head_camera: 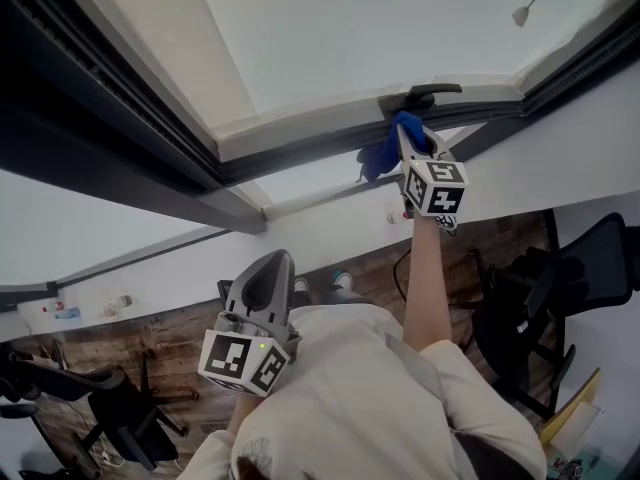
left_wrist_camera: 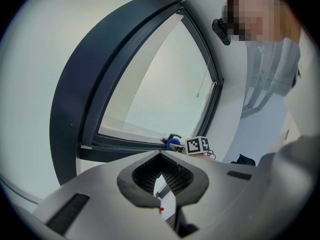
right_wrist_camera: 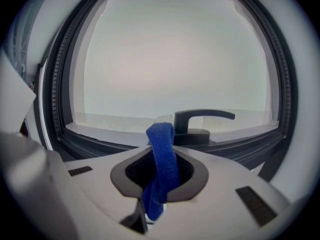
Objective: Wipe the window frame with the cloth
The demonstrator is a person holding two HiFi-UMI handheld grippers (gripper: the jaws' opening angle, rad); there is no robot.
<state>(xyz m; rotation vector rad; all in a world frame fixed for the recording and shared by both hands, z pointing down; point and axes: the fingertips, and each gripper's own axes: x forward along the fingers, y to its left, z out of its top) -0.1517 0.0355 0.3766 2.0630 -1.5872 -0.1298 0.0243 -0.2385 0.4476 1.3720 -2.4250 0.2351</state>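
Observation:
A dark window frame (head_camera: pixel 300 148) with a black handle (head_camera: pixel 425 94) runs across the head view. My right gripper (head_camera: pixel 408 146) is raised to the frame just below the handle, shut on a blue cloth (head_camera: pixel 385 153) that lies against the frame. In the right gripper view the blue cloth (right_wrist_camera: pixel 162 156) sticks up between the jaws of the right gripper (right_wrist_camera: pixel 162 171), in front of the handle (right_wrist_camera: pixel 200 121). My left gripper (head_camera: pixel 265 283) hangs low near the person's chest, away from the window, jaws together and empty. From the left gripper (left_wrist_camera: pixel 161 176) view, the cloth (left_wrist_camera: pixel 173 144) shows small and far off.
A white wall band (head_camera: pixel 330 233) runs under the window. Black office chairs (head_camera: pixel 575 288) (head_camera: pixel 110 408) stand on the wooden floor (head_camera: pixel 170 338) below. A blind cord pull (head_camera: pixel 520 13) hangs by the glass at top right. The person's right arm (head_camera: pixel 425 288) reaches up.

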